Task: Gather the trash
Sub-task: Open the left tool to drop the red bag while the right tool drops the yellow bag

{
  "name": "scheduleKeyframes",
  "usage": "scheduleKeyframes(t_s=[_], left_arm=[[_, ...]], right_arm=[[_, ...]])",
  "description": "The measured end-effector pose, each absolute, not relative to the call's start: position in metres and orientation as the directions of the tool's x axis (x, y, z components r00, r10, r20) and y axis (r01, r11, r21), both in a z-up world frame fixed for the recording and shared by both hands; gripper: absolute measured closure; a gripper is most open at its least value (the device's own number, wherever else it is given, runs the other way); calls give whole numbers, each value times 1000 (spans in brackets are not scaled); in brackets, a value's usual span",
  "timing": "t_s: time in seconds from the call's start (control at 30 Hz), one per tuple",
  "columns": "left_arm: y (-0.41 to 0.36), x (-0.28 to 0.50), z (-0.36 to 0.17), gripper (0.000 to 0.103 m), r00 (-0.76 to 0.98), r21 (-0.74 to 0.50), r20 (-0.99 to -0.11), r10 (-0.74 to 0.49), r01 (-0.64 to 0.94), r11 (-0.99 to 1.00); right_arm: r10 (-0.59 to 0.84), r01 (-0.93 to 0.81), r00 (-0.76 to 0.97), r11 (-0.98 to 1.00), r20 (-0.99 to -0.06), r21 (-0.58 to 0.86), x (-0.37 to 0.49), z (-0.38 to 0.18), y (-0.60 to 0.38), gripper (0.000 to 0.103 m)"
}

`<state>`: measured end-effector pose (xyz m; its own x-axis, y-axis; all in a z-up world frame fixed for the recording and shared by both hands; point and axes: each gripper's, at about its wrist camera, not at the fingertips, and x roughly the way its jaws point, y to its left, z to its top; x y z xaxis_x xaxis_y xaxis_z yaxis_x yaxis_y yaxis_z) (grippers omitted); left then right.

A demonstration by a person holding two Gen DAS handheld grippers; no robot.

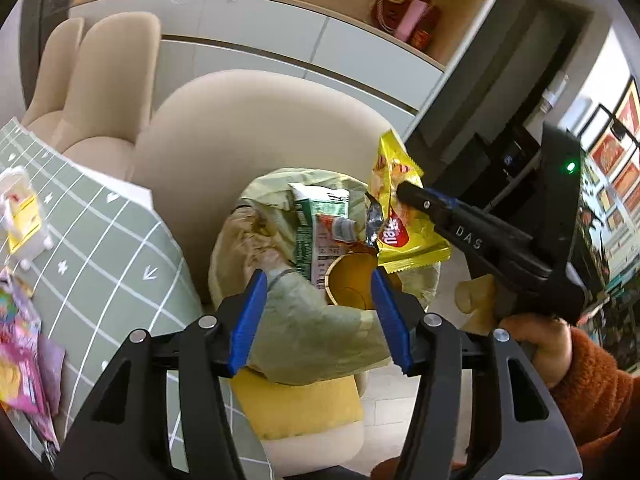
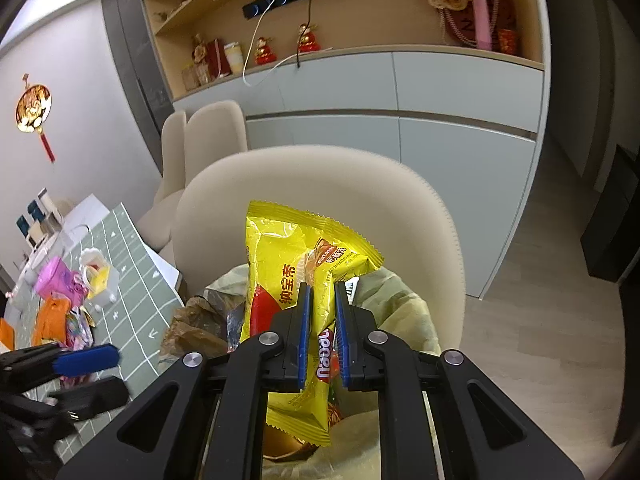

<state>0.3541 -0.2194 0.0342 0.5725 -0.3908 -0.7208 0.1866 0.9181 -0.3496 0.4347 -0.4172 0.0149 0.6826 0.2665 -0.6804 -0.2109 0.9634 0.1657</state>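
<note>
Right gripper (image 2: 320,320) jaws tight on yellow wrapper (image 2: 288,264); left gripper (image 1: 318,312) jaws apart, empty.

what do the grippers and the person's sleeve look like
Both grippers are black plastic with blue ribbed pads and silver rivets at the joints: the left gripper and the right gripper. The right one has "DAS" printed on its finger and a green light on its body. The sleeve is fuzzy rust-orange.

The trash bin (image 1: 316,408) stands on the floor just right of the desk (image 1: 120,248) and before a chair (image 1: 248,120). In the bin lie a carton (image 1: 320,232) and a cup (image 1: 352,284). Above them hangs a snack wrapper (image 2: 296,280). Packets (image 2: 64,312) lie on the desk. Cabinets (image 2: 440,112) stand behind the chair.
</note>
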Motion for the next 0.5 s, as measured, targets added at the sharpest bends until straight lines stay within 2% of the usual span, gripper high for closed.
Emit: scheduleKeyframes(t_s=[0.37, 0.4, 0.47, 0.5], left_arm=[[-185, 336, 28, 48, 576, -376, -731, -367, 109, 920], [-183, 335, 27, 48, 577, -377, -729, -367, 109, 920], [-180, 332, 27, 48, 579, -379, -727, -368, 108, 919], [-178, 330, 28, 48, 580, -381, -726, -369, 106, 918]], right_arm=[[243, -208, 614, 968, -751, 142, 428, -17, -405, 89], [246, -208, 615, 967, -749, 147, 425, -17, -404, 87], [243, -207, 623, 968, -744, 143, 420, -14, -403, 74], [239, -206, 633, 969, -736, 137, 416, -11, -403, 62]])
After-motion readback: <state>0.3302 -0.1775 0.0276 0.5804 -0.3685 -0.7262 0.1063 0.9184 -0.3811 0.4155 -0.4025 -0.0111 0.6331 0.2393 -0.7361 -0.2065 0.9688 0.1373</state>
